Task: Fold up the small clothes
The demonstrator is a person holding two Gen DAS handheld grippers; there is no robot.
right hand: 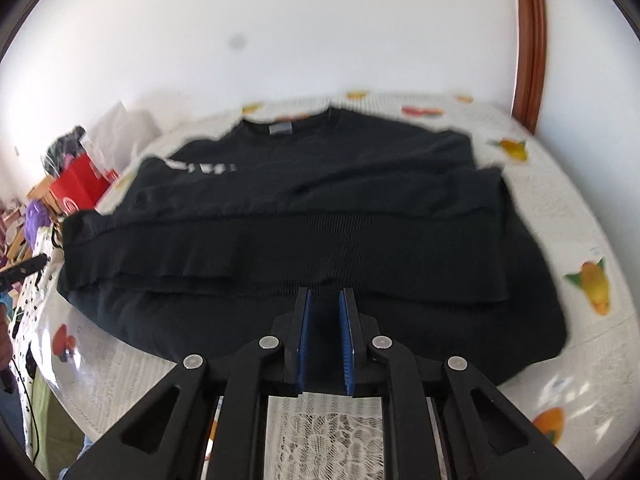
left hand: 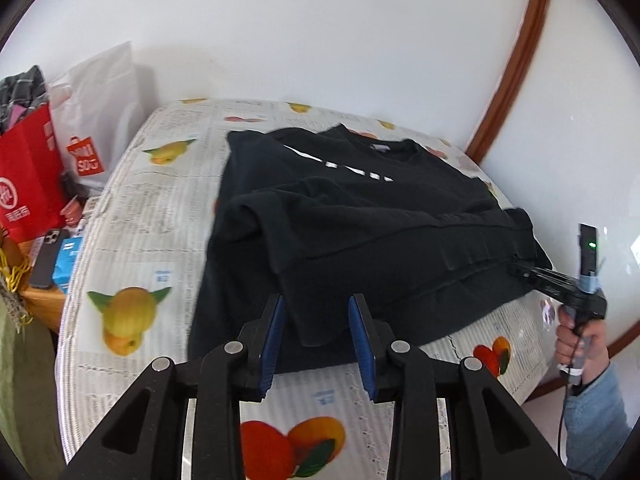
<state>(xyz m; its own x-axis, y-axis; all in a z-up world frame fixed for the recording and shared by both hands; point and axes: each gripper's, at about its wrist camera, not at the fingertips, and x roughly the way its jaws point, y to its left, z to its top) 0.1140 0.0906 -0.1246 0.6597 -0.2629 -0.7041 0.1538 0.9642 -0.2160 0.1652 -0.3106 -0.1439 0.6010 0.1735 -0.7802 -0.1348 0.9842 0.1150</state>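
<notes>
A black sweatshirt (left hand: 360, 216) with white lettering lies on a round table, its sleeves folded in across the body; it also shows in the right wrist view (right hand: 320, 216). My left gripper (left hand: 316, 308) is open, its blue pads either side of a folded corner at the near hem. My right gripper (right hand: 324, 300) is open with a narrower gap, just above the ribbed hem. From the left wrist view the right gripper (left hand: 520, 270) sits at the shirt's right edge, its fingertips hidden by cloth.
The table carries a fruit-print cloth (left hand: 132, 216) under clear plastic, near a white wall. Left of it a side table holds a red paper bag (left hand: 28, 180), a white bag (left hand: 96, 120), a phone (left hand: 48, 256) and small items. A brown door frame (left hand: 516, 60) stands at right.
</notes>
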